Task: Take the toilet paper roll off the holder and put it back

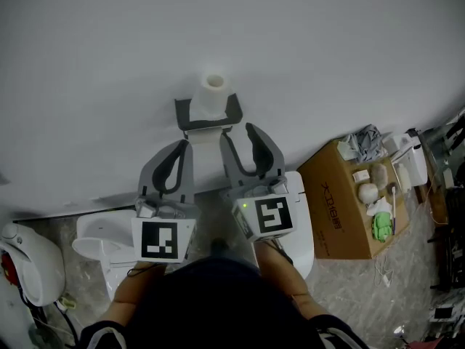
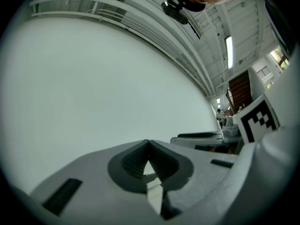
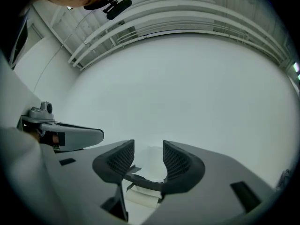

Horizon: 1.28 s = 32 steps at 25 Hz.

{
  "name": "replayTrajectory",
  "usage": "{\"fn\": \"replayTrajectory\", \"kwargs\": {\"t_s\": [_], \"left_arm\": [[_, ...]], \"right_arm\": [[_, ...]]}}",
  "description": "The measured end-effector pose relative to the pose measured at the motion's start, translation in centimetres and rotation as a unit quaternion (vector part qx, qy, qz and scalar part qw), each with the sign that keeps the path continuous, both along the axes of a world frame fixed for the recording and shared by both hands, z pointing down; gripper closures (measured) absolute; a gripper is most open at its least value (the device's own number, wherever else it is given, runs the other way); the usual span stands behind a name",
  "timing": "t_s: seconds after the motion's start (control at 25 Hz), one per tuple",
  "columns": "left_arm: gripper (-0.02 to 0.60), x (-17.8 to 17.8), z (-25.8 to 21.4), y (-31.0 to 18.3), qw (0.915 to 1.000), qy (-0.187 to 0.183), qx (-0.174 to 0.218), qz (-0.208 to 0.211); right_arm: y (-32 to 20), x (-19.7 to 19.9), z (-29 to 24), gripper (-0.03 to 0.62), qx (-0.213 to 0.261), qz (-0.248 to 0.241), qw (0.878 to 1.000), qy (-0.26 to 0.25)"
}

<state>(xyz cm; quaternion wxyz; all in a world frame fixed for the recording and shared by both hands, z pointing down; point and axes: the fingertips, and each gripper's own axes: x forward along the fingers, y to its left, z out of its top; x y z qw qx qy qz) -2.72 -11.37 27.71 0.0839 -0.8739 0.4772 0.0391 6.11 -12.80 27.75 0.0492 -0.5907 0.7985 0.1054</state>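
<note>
right gripper (image 1: 237,131) fingers standing spread, touching nothing; toilet paper roll (image 1: 214,91) sitting on holder (image 1: 190,115) just beyond fingertips; left gripper (image 1: 183,145) fingers pressing together, empty; cardboard box (image 1: 336,213) print unreadable.

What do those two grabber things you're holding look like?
The left gripper and right gripper are light grey plastic with curved fingers lined by dark ribbed pads. Each carries a white cube printed with black square markers; the right one's shows a small green light. The person wears dark sleeves.

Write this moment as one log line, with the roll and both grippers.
toilet paper roll: on holder | left gripper: jaws together, empty | right gripper: jaws apart, at holder, roll not gripped
</note>
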Motion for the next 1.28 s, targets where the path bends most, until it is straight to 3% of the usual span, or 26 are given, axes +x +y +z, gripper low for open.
{"fn": "replayTrajectory", "kwargs": {"t_s": [0.72, 1.28], "left_arm": [[0.583, 2.1, -0.6, -7.7, 0.9964, 0.0, 0.01, -0.085], [0.583, 1.8, 0.5, -9.2, 0.9928, -0.017, 0.018, -0.117]], "right_arm": [[-8.4, 0.9, 0.7, 0.335, -0.015, -0.113, 0.993, 0.014], [-11.5, 0.3, 2.5, 0.306, -0.031, -0.165, 0.986, 0.005]]}}
